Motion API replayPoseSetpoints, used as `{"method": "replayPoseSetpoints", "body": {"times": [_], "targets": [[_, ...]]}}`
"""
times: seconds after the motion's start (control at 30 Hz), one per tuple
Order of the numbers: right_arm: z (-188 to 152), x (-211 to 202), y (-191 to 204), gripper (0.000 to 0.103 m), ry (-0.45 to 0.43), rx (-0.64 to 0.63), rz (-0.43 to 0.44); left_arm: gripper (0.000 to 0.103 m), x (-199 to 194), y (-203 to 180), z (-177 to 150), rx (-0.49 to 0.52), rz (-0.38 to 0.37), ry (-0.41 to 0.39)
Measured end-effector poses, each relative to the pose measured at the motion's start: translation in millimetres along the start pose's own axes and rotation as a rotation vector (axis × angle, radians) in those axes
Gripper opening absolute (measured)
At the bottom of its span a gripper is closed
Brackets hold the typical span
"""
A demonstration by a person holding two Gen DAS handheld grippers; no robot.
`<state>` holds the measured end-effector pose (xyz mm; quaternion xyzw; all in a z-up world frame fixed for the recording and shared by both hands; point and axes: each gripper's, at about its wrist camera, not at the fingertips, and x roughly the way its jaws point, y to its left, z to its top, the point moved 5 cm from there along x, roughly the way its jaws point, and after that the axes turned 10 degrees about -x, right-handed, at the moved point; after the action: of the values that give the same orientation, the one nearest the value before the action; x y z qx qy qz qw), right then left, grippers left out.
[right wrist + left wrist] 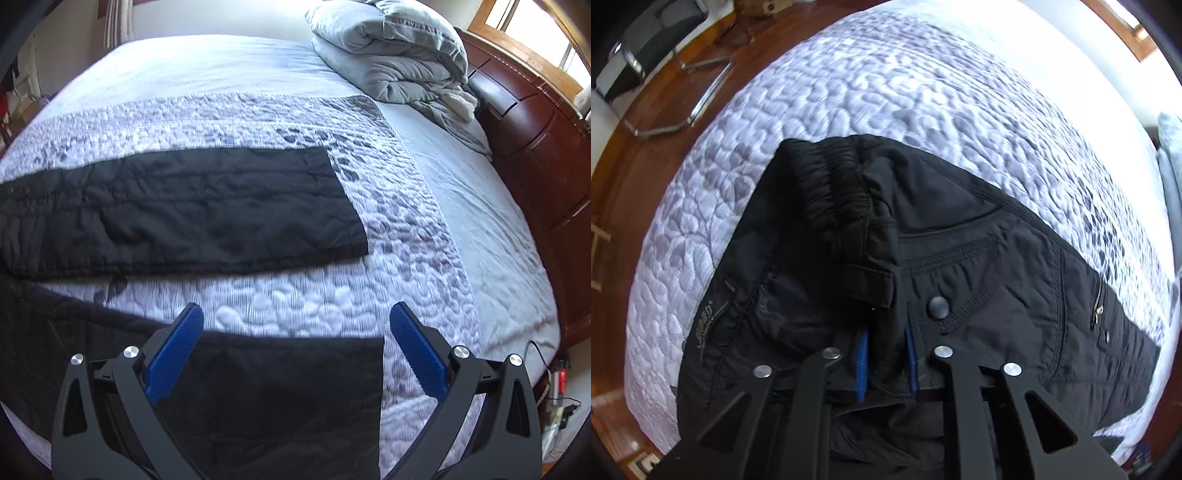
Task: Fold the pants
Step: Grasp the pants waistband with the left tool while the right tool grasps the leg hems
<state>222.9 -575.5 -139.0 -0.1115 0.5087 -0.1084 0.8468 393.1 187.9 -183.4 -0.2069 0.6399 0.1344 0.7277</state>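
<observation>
The black pants (960,236) lie spread on the quilted bed (849,92), and the left gripper (888,363) is clenched on a fold of the waistband fabric. The right gripper (295,350) hangs released above the near leg's hem (369,369), the far leg (207,206) at eleven o'clock. The grasping step looks half done; next the right jaws likely must close on that hem.

Bright window (532,29) glare, perhaps slight blur, fisheye edges

Both wrist views overlook bed (461,229).
</observation>
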Motion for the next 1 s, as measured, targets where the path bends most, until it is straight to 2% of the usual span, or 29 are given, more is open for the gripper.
{"method": "replayPoseSetpoints", "body": {"times": [0.17,0.3,0.4,0.57,0.67,0.77,0.8,0.87,0.9,0.93,0.97,1.0], "targets": [[47.5,55.4,-66.6,0.100,0.035,0.193,0.165,0.014,-7.1,-8.8,-3.4,0.024,-0.002,-0.017],[83.0,122.2,-100.7,0.100,0.143,0.213,0.175,0.014,-0.9,1.9,3.8,0.024,0.007,-0.020],[108.9,162.6,-99.0,0.100,0.184,0.204,0.225,0.014,2.6,9.0,11.2,0.022,0.017,-0.022],[139.9,209.2,-85.1,0.100,0.221,0.218,0.257,0.014,12.2,15.1,20.4,0.030,0.031,-0.027],[141.4,230.4,-73.7,0.100,0.284,0.171,0.205,0.014,17.0,15.5,23.2,0.027,0.035,-0.025],[141.6,232.8,-64.6,0.098,0.274,0.123,0.156,0.015,19.7,13.1,23.7,0.028,0.044,-0.023],[142.5,230.9,-62.0,0.091,0.265,0.114,0.163,0.015,20.0,11.6,23.3,0.029,0.048,-0.023],[145.8,221.8,-54.8,0.050,0.249,0.097,0.191,0.015,20.4,9.2,23.4,0.029,0.054,-0.025],[147.3,217.0,-52.4,0.041,0.250,0.084,0.182,0.015,20.1,8.2,23.0,0.027,0.057,-0.028],[148.9,210.9,-49.9,0.022,0.245,0.057,0.165,0.015,19.7,7.7,22.7,0.023,0.059,-0.033],[151.4,201.6,-45.4,0.014,0.230,0.017,0.162,0.015,18.1,6.8,22.1,0.022,0.061,-0.042],[153.2,194.1,-44.0,0.013,0.218,-0.001,0.147,0.014,16.6,5.7,21.2,0.026,0.063,-0.052]]}}
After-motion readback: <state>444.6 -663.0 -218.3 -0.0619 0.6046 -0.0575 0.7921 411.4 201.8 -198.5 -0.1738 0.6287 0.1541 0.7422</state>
